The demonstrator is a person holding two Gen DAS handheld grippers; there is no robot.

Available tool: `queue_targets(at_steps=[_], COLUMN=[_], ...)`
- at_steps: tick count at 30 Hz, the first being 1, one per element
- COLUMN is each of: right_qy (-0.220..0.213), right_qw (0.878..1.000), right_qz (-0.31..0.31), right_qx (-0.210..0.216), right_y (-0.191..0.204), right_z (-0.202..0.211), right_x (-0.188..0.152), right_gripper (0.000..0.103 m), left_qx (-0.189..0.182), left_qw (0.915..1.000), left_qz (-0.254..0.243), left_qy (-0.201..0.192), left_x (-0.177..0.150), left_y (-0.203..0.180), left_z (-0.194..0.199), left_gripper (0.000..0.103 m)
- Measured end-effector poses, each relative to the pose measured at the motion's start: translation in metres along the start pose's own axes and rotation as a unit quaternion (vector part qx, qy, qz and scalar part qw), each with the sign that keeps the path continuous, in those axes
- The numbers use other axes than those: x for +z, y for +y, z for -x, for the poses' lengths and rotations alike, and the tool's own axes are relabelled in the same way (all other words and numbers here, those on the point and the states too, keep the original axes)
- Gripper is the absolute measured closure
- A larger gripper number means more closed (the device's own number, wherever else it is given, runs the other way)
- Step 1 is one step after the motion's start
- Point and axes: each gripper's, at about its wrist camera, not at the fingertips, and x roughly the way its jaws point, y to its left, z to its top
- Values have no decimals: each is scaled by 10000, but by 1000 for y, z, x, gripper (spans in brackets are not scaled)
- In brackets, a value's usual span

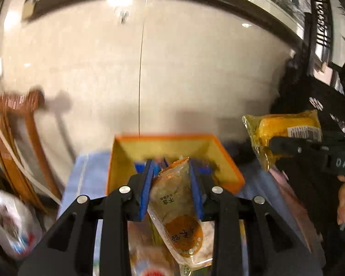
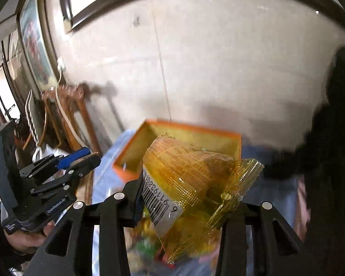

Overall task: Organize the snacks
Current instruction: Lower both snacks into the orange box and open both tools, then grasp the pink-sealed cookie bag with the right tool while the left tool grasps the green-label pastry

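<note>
In the left wrist view, closest to you, your left gripper has its blue pads pressed against both sides of a clear snack packet with an orange round label, held upright so it can drop end-first. Just beyond it, the orange box sits open on the blue-covered surface, apparently the collecting spot. To the right, your right gripper carries a yellow cake packet in the air beside the box.

In the right wrist view, that yellow cake packet fills the jaws, clamped near its barcode, poised in front of the orange box. Your left gripper shows at left, closed on its packet. More snacks lie blurred below.
</note>
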Motion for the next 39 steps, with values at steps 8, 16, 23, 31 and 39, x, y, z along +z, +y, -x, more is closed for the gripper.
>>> queue_targets(at_steps=[8,16,23,31,39], right_qy=[649,840,1417,1764,2357], right_qw=[9968,9952,9825,9753,9648], right_qz=[29,78,-471,-70,16], right_qx=[-461,-493,-1112,-1328,-1166], right_y=[-25,-44,-89,-79,-82], right_z=[-85,-88,-73,-105,-154], right_x=[57,-20,-173,-232,-242], right_gripper=[20,20,20,20,42], left_qx=[528,262,-274,-411,-126], left_qw=[9974,9979,9907,9843,9814], left_qz=[238,134,-730,-655,-572], left_qy=[423,586,1113,1586,1826], left_x=[65,-5,-157,-241,-269], left_y=[21,31,-18,-48,-55], left_z=[-86,-73,-27,-26,-66], left_gripper=[4,4,4,4,20])
